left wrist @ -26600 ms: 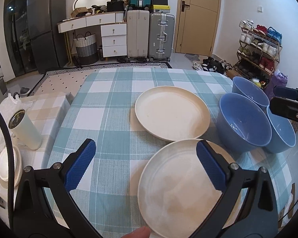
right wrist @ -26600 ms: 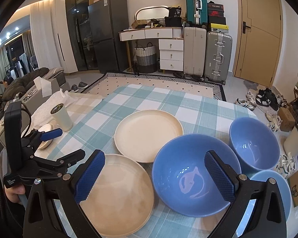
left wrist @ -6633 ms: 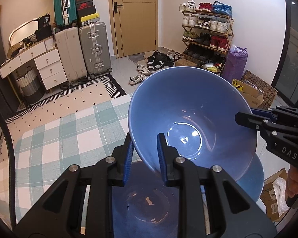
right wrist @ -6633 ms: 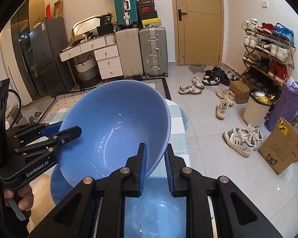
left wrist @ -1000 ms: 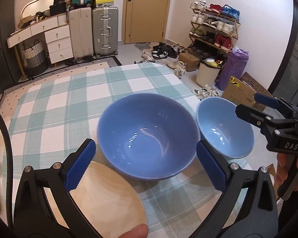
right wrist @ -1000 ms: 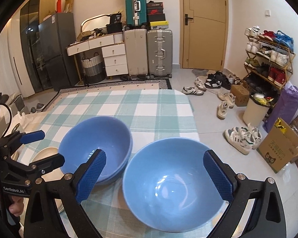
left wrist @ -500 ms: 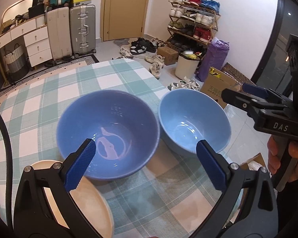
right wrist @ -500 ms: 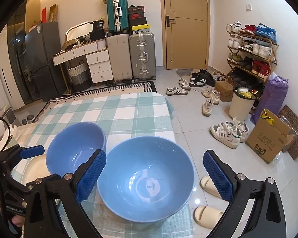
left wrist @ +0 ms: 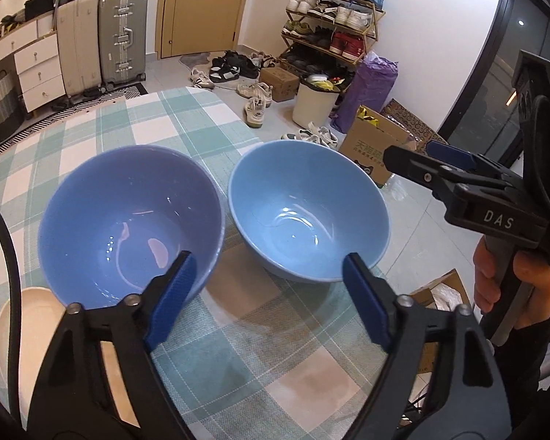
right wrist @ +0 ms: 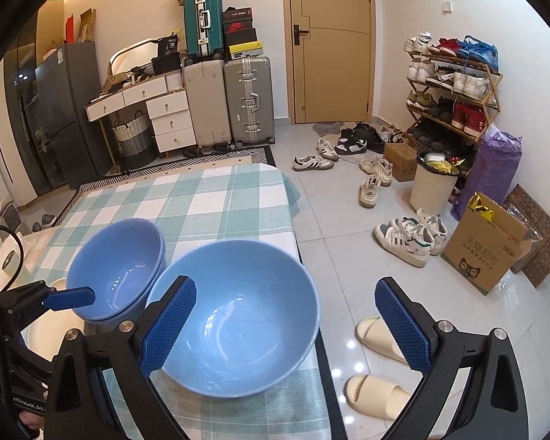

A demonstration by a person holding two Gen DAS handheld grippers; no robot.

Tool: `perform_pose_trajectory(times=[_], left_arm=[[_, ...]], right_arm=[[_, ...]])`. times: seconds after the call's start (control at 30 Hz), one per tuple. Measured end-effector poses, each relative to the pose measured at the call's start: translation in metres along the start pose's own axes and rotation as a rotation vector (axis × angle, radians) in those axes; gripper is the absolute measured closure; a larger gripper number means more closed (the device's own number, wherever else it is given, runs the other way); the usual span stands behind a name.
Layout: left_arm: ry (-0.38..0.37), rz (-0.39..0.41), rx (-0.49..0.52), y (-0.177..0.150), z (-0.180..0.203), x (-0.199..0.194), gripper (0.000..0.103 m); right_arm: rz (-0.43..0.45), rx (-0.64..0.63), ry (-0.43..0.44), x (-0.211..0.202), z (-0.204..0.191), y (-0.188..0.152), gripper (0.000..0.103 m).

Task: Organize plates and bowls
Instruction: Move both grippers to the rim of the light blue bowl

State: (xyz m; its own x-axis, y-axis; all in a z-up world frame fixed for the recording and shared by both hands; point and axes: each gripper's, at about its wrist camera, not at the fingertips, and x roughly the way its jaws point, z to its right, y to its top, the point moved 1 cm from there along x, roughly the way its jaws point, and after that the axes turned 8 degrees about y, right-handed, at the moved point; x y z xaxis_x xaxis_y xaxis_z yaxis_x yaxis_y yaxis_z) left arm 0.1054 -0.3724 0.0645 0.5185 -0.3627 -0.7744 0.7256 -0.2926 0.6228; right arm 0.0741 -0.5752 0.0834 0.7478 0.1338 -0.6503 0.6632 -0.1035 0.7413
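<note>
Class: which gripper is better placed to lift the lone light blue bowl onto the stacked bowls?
Probably the right gripper: its open jaws already straddle the light blue bowl. The left gripper sits between both.

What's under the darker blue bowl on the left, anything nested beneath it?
In the right wrist view the darker blue bowl sits nested in a second blue bowl, whose rim shows just below. Whatever lies under that stack is covered; the checked tablecloth surrounds it.
</note>
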Motion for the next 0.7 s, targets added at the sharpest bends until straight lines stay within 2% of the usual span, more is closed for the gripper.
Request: perform_pose_trajectory(times=[0.2,0.27,0.3,0.33,0.5,0.7], left_arm=[[-0.042,-0.04,0.001,0.0,0.003,0.011,0.05],[-0.049,-0.049,0.0,-0.001,0.005,0.013,0.053],[-0.052,-0.055,0.0,-0.001,0.005,0.015,0.055],[-0.055,-0.061,0.0,-0.001,0.006,0.016,0.055],[-0.05,-0.075,-0.005,0.0,0.006,0.026,0.055],[-0.036,-0.095,-0.016,0.001,0.005,0.04,0.055]], right_arm=[[-0.019,0.019,0.013,0.009,0.007,-0.008,0.004],[-0.033,0.026,0.016,0.015,0.008,-0.01,0.009],[-0.043,0.029,0.02,0.018,0.009,-0.012,0.016],[-0.051,0.03,0.023,0.021,0.01,-0.013,0.021],[-0.079,0.043,0.029,0.033,0.015,-0.018,0.024],[-0.112,0.059,0.034,0.049,0.022,-0.022,0.035]])
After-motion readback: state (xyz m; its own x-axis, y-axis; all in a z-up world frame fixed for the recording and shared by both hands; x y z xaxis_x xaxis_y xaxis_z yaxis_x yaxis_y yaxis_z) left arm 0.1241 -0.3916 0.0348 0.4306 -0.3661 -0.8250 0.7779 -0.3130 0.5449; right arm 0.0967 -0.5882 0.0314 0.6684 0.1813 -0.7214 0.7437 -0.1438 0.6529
